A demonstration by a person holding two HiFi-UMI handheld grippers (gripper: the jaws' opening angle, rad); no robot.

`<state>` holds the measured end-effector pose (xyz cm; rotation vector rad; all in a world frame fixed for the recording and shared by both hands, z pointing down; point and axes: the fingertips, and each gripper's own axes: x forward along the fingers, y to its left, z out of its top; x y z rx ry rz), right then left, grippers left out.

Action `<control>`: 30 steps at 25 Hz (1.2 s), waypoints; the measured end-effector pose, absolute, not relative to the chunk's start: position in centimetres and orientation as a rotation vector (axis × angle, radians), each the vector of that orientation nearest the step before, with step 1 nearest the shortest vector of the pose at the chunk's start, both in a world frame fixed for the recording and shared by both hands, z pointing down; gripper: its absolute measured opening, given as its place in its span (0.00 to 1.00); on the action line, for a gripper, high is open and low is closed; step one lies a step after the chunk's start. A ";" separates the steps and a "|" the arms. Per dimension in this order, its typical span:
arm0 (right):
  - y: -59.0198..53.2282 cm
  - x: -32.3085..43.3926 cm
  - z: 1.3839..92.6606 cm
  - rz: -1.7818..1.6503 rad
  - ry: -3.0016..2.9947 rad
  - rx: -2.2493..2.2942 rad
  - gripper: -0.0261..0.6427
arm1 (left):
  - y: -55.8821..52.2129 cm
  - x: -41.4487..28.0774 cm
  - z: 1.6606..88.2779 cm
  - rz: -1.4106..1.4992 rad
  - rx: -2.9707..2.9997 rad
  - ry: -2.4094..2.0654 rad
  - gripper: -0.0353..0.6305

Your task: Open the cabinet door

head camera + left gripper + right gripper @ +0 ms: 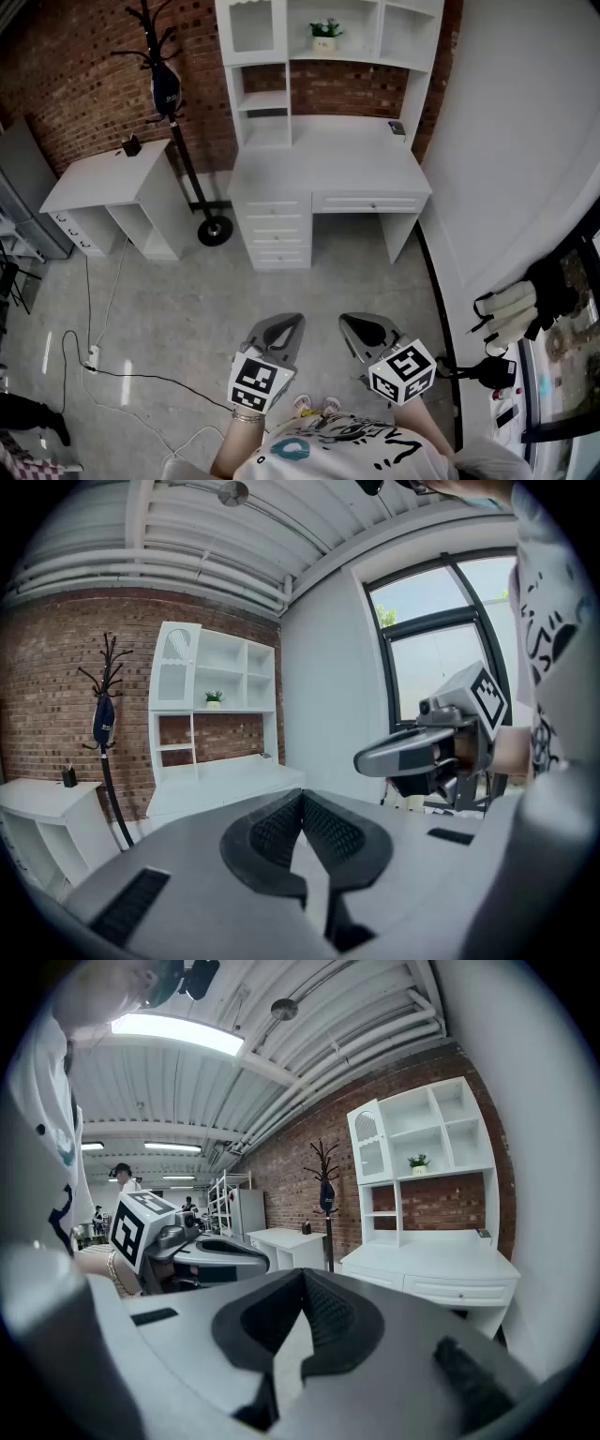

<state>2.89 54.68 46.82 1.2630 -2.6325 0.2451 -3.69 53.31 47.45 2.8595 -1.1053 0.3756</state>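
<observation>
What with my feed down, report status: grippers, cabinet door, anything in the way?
Left gripper shut, empty; right gripper shut, empty. Cabinet door closed, untouched, far ahead on desk hutch. Cable lies left of the path.

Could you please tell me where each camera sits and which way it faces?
Head view: on the person's head, looking steeply down at the white desk; shows left gripper, right gripper, shirt.
Left gripper view: on the left gripper, facing the desk over shut jaws; right gripper at right.
Right gripper view: on the right gripper, facing the desk over shut jaws; left gripper at left.
All share the desk.
</observation>
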 end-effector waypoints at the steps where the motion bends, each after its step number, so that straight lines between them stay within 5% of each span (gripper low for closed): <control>1: 54.7 2.9 46.7 0.244 -2.638 1.258 0.08 | 53.3 -3.6 47.3 0.374 2.860 -1.106 0.07; 30: 53.8 0.7 47.7 0.266 -2.706 1.265 0.08 | 50.8 -6.3 48.8 0.379 2.831 -1.095 0.07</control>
